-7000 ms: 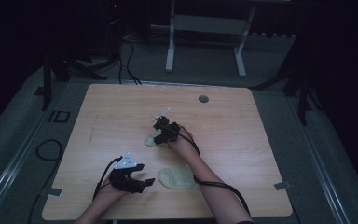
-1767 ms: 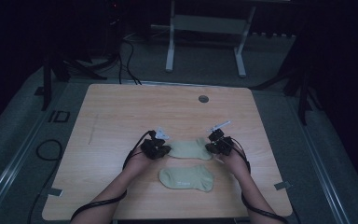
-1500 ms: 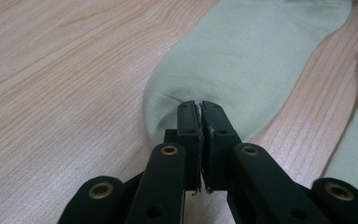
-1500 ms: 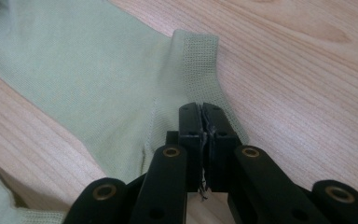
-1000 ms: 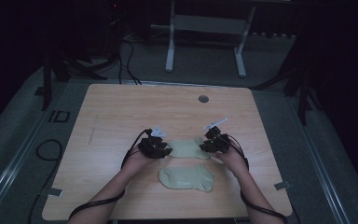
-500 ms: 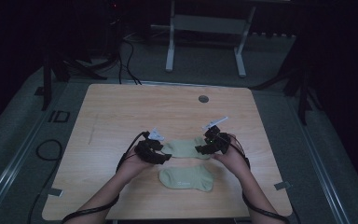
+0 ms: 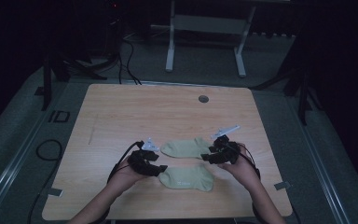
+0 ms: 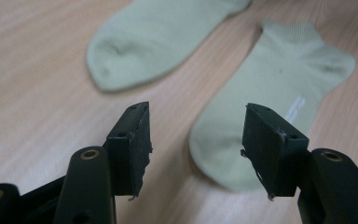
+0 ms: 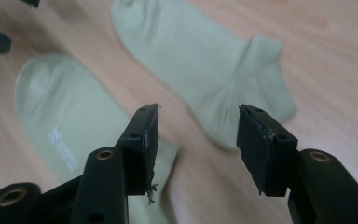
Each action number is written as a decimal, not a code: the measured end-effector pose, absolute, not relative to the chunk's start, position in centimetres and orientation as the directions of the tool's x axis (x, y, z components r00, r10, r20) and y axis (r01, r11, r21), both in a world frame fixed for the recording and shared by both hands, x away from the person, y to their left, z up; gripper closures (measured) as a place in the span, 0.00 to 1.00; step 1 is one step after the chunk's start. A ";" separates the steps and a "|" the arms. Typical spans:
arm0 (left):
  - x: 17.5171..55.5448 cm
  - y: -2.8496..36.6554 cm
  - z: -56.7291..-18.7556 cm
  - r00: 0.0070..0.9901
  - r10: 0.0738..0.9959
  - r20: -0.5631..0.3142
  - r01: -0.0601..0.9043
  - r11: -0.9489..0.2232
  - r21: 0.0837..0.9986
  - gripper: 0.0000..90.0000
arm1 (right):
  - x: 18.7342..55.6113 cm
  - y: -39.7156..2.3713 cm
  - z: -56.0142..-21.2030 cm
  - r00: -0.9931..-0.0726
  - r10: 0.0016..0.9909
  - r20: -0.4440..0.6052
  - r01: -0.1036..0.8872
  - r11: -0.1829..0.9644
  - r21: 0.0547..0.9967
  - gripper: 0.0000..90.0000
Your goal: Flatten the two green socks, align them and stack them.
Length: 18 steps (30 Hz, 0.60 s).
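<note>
Two pale green ankle socks lie flat side by side on the wooden table (image 7: 121,112): the far sock (image 7: 186,148) (image 8: 158,42) (image 9: 200,65) and the near sock (image 7: 186,178) (image 8: 261,107) (image 9: 60,116). My left gripper (image 7: 161,168) (image 8: 196,140) hovers at the near sock's toe end. Its jaws have just been opening and stand apart with nothing between them. My right gripper (image 7: 205,157) (image 9: 196,140) hangs over the cuff ends of both socks. Its jaws have just been closing a little but stay open, with nothing gripped.
A round grommet hole (image 7: 203,99) sits near the table's far edge. Cables (image 7: 121,51) and a white stand frame (image 7: 205,23) lie on the floor beyond the table. Tape tabs mark the near corners (image 7: 282,185).
Both grippers have left the ends of the far sock and drawn back toward the person, rising slightly. Their jaws are wider apart than a second ago. The far sock stays flat.
</note>
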State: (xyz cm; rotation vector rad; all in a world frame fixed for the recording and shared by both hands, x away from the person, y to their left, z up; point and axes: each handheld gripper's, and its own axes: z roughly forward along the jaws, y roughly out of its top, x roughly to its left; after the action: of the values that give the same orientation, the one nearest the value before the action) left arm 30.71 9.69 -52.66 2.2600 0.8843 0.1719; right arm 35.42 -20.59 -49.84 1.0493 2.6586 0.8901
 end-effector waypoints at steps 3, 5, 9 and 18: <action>30.1 10.0 -53.3 0.753 0.642 -0.143 0.567 -0.524 0.636 0.47 | 34.3 -21.2 -50.5 -0.732 0.675 0.094 0.598 0.570 0.564 0.58; 29.9 10.0 -53.5 0.752 0.642 -0.149 0.570 -0.520 0.636 0.47 | 33.8 -21.4 -50.7 -0.736 0.670 0.097 0.596 0.573 0.563 0.59; 28.9 9.4 -54.4 0.750 0.645 -0.144 0.572 -0.525 0.631 0.50 | 32.3 -21.6 -52.6 -0.742 0.660 0.116 0.609 0.593 0.526 0.61; 28.7 8.6 -55.5 0.755 0.648 -0.096 0.564 -0.568 0.600 0.57 | 30.6 -21.0 -54.1 -0.756 0.654 0.034 0.587 0.653 0.478 0.63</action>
State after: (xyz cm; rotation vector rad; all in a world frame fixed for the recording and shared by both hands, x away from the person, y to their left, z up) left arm 28.69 8.57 -55.45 2.3277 0.9048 0.1774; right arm 30.65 -21.03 -54.12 1.0291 2.7262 0.7128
